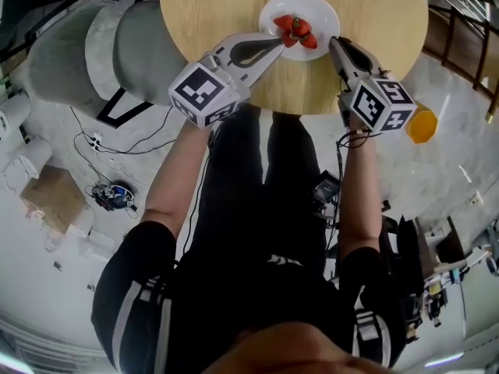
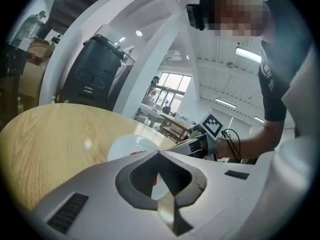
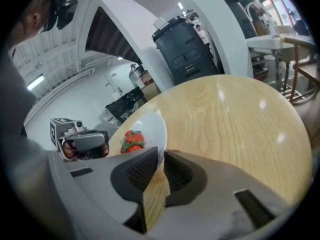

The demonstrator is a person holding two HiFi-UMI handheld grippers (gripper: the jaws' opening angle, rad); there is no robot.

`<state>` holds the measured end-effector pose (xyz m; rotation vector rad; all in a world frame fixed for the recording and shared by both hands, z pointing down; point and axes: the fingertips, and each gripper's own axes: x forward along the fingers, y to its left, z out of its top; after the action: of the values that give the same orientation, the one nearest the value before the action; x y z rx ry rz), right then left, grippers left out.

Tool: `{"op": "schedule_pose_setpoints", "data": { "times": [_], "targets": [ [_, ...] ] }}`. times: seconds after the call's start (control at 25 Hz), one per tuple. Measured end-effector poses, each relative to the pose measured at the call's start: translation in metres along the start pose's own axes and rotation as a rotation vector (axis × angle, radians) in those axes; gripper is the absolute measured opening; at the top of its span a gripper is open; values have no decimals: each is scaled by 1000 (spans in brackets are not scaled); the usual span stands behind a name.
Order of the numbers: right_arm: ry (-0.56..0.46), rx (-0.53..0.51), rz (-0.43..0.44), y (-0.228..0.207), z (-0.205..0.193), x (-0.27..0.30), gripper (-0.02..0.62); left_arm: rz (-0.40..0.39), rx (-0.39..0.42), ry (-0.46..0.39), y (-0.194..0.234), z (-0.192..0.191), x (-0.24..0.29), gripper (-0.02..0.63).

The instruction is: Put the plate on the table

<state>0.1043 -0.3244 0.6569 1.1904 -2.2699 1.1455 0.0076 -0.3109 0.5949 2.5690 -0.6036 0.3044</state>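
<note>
White round plate [image 1: 318, 10] sits over the near edge of a round, light-wood tabletop [image 1: 210, 6]; cannot tell whether it is resting or just above. It holds red strawberries [image 1: 296, 31] with green caps. Left gripper [image 1: 279, 44]: fingers pinching the plate's left rim. Right gripper [image 1: 334, 43]: fingers pinching its right rim. Below is a grey floor [image 1: 437, 178] with an orange object [image 1: 421, 123].

Pale floor [image 1: 456, 170] strewn with cables [image 1: 117, 143] and a cardboard box [image 1: 53, 197]; bright windows [image 2: 172, 86] beyond.
</note>
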Motion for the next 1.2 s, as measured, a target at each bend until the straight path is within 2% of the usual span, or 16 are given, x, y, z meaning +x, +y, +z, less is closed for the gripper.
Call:
{"op": "schedule_pose_setpoints", "data": {
  "times": [0.32,0.52,0.64,0.76,0.88,0.92,0.96,1.12,1.2],
  "targets": [
    [29,-155,-98,-7,-1,7,51,1,-14,-7,2,-1,2,2],
    [36,-239,-120,-5,2,10,51,-3,-20,-21,3,-1,1,2],
    [11,-275,-136,-5,6,11,49,3,-22,-25,5,-5,1,2],
    [-72,-351,-140,3,17,1,28,14,-32,-29,6,-7,-2,2],
    [-156,-418,-71,25,33,-14,36,17,-48,-46,-2,2,-5,2],
    [-178,-427,-28,34,40,-18,63,15,-51,-60,-5,9,-5,2],
    [-201,-424,24,44,47,-23,89,11,-54,-74,-11,18,-6,2],
    [-291,-343,282,105,66,-65,108,-9,-62,-101,-55,48,-18,2],
    [-307,-356,381,130,79,-82,132,-14,-55,-130,-68,72,-25,2]
  ]
}}
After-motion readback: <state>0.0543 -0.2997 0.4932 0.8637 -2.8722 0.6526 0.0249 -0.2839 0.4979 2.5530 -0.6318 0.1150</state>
